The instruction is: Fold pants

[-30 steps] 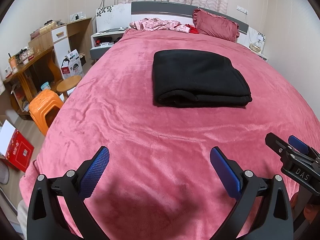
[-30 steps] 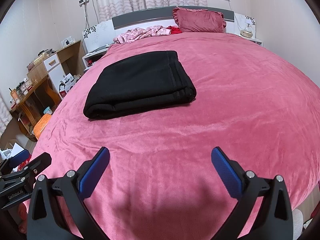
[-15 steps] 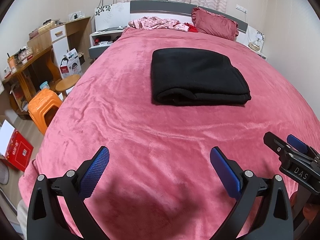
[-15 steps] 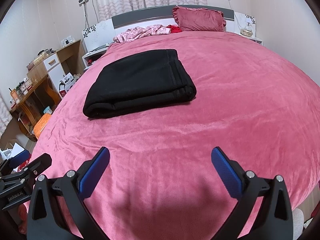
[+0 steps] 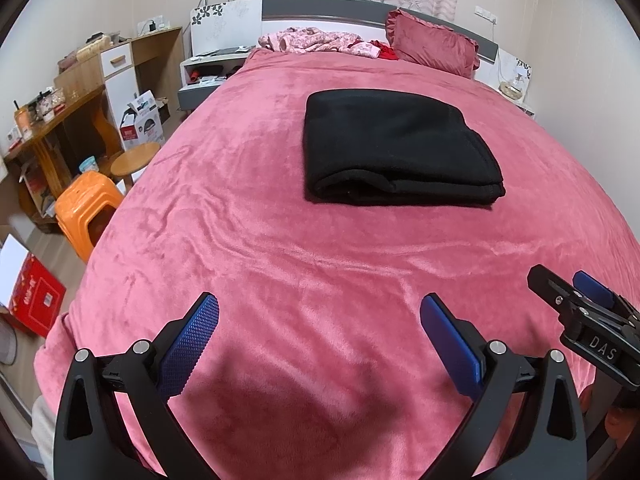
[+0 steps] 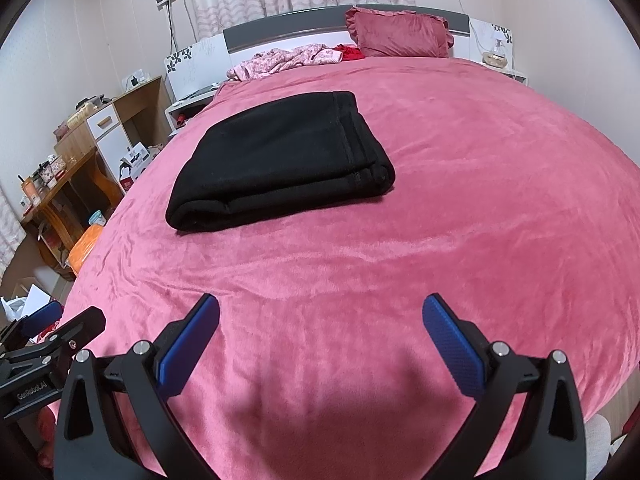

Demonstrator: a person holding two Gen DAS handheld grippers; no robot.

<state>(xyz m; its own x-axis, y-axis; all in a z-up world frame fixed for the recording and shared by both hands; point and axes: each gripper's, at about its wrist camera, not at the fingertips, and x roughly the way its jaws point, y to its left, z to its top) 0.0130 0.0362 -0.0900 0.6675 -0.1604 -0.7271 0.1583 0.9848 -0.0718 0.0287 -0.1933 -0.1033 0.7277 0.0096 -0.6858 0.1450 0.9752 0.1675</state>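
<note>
Pants — black, already folded into a thick, squarish bundle — lie flat in the middle of the bed, on its pink blanket, well ahead of both tools. By the look of the stacked layers along the near edge, the folding seems finished; at most a small tidy-up of that edge is left, and nothing hangs loose.

The left gripper hovers over the bed's near end with its blue pads spread wide, holding nothing. The right gripper does the same beside it, released and empty — neither touches the pants.

Counted: one pair of pants, two grippers, one pillow at the headboard, one crumpled pink garment next to it, one orange stool beside the bed.
</note>
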